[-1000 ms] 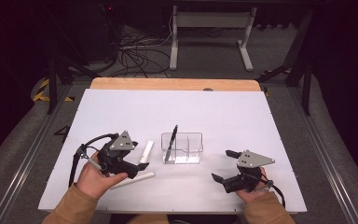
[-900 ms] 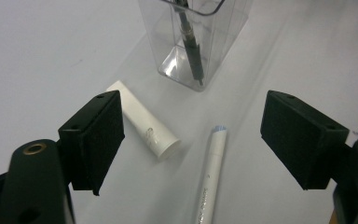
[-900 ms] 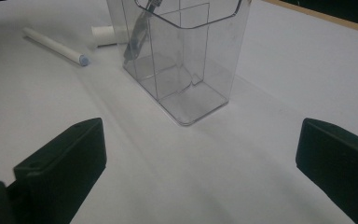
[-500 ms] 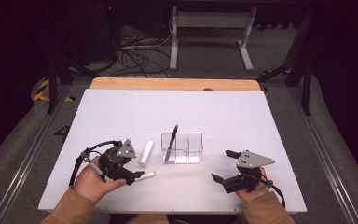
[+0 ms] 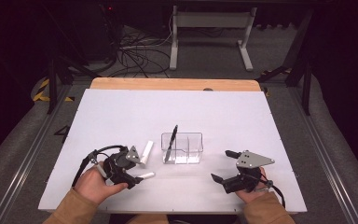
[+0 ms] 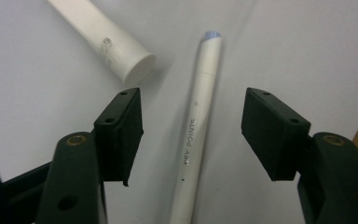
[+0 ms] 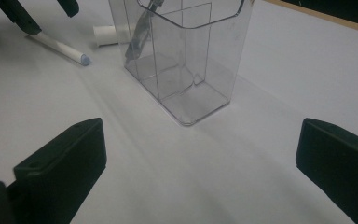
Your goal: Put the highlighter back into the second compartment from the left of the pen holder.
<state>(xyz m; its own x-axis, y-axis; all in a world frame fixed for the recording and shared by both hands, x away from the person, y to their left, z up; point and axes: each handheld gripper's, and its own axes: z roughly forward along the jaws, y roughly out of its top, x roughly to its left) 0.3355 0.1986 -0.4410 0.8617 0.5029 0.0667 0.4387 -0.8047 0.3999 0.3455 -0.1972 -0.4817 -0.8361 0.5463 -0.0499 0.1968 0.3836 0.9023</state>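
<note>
Left gripper low over white pen on table, jaws just closing, pads either side, not yet touching. Lay beside white tube, near clear box. Right gripper wide apart, empty.

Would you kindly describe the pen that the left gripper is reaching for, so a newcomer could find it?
On the white table, look left of the clear holder. The white pen lies flat between the left gripper's open jaws; it is slimmer than the white tube beside it.
</note>
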